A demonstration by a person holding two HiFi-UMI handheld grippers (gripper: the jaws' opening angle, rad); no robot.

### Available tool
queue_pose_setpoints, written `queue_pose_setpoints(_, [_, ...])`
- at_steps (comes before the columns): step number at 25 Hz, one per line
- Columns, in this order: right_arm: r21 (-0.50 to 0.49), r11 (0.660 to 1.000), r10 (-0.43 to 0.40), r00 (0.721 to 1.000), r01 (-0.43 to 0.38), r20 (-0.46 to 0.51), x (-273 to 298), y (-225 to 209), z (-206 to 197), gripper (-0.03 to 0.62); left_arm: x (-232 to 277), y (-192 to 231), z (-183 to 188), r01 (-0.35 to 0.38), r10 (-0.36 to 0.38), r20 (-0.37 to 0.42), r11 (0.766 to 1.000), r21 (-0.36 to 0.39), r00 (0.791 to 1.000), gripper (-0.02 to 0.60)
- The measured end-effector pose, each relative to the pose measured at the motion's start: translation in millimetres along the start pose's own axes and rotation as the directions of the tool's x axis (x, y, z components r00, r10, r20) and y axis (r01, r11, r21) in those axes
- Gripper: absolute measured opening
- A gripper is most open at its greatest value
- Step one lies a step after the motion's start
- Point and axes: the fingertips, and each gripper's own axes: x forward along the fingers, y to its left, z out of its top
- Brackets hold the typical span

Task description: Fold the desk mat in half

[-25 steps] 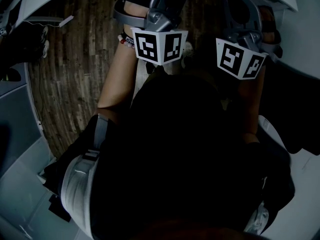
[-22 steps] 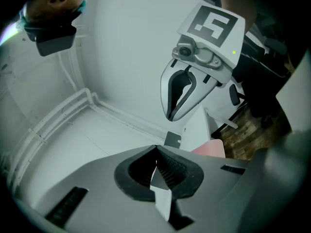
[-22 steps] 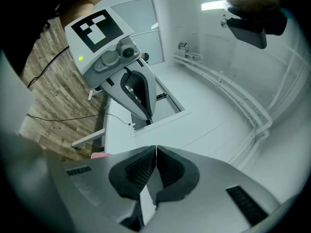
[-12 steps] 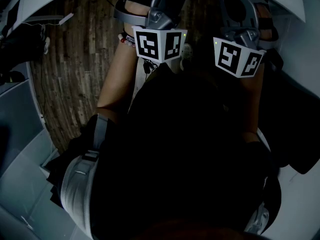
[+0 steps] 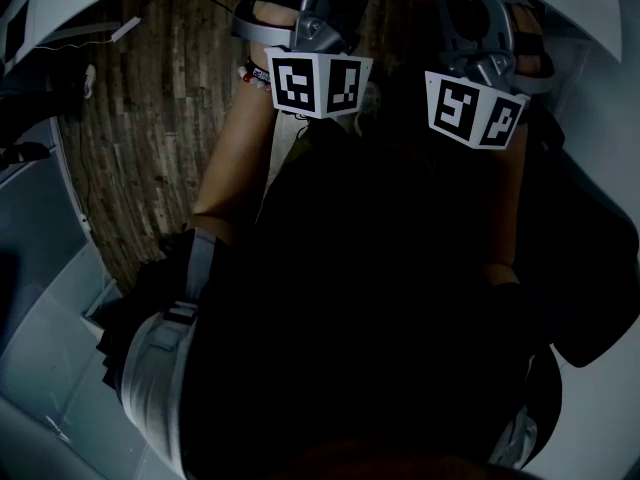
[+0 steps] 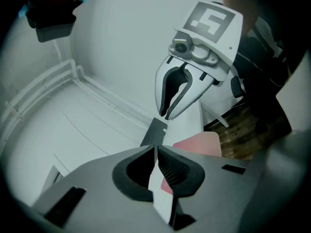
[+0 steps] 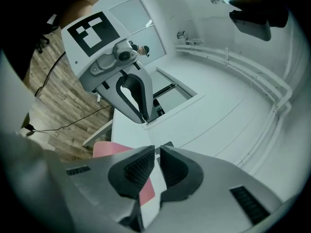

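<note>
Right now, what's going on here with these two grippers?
A person holds a gripper in each hand, side by side. The left gripper and the right gripper are each shut on the thin edge of the desk mat, which shows pink where it stretches between them. The fold seems to be under way rather than done, but the head view is too dark to show how the rest of the mat lies.

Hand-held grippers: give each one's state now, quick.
Left hand-held gripper: closed, holding the thin pink-and-white desk mat by its edge.
Right hand-held gripper: closed, holding the same mat's edge.
</note>
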Motion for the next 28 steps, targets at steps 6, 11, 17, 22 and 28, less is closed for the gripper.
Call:
queue_pose_setpoints(6, [0.011, 0.998, 0.060, 0.998, -0.060, 0.001, 23, 13, -17, 0.032, 22, -14, -20, 0.046, -0.048, -0.035, 0.997, -0.064, 0.998, 0.069])
queue_pose_setpoints(11, [0.022, 0.996, 0.088, 0.996, -0.088, -0.008, 28, 21, -22, 0.034, 26, -25, -31, 0.081, -0.086, -0.049, 0.993, -0.088, 0.995, 0.089])
queue_pose_setpoints(17, [0.037, 0.995, 0.097, 0.995, -0.095, -0.038, 39, 29, -27, 0.035, 32, -35, -47, 0.122, -0.128, -0.063, 0.987, -0.101, 0.990, 0.117])
queue_pose_setpoints(22, [0.058, 0.992, 0.117, 0.989, -0.113, -0.087, 51, 39, -29, 0.137, 36, -43, -63, 0.162, -0.171, -0.062, 0.979, -0.127, 0.983, 0.144])
queue_pose_setpoints(28, [0.077, 0.992, 0.115, 0.980, -0.104, -0.160, 62, 55, -32, 0.163, 36, -55, -90, 0.184, -0.196, -0.067, 0.970, -0.159, 0.978, 0.177])
